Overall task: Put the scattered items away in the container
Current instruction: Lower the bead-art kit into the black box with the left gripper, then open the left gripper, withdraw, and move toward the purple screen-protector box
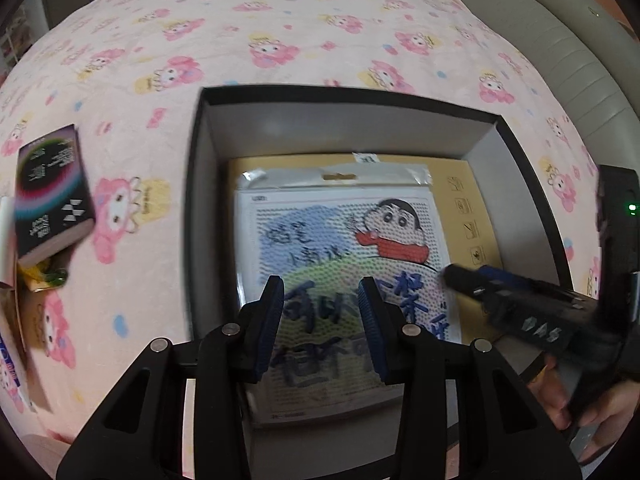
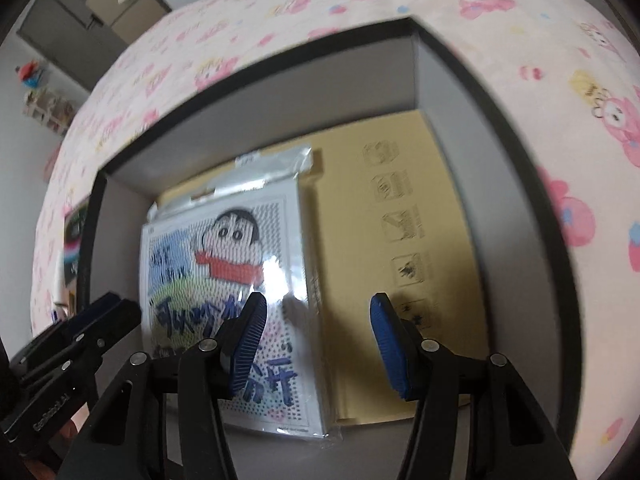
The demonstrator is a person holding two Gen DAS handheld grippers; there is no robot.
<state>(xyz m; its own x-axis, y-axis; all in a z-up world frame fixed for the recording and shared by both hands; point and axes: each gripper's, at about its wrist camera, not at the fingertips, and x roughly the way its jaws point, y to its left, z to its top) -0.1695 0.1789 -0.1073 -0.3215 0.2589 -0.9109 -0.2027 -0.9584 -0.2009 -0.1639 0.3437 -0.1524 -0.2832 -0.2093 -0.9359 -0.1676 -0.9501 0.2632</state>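
Note:
A black box with grey inner walls (image 1: 340,132) (image 2: 280,92) lies open on the pink bed. Inside it a cartoon bead-art pack in clear plastic (image 1: 344,248) (image 2: 224,264) lies flat on a yellow cardboard sheet (image 1: 476,200) (image 2: 368,216). My left gripper (image 1: 322,320) is open and empty, hovering over the near part of the pack. My right gripper (image 2: 318,344) is open and empty over the pack's right edge and the cardboard; it also shows in the left wrist view (image 1: 472,280). A black book (image 1: 52,196) lies on the blanket left of the box.
More small items (image 1: 40,276) lie under and beside the book at the far left. The pink cartoon-print blanket (image 1: 280,32) surrounds the box. A grey padded bed edge (image 1: 560,40) runs along the right. A shelf and cabinets (image 2: 52,104) stand beyond the bed.

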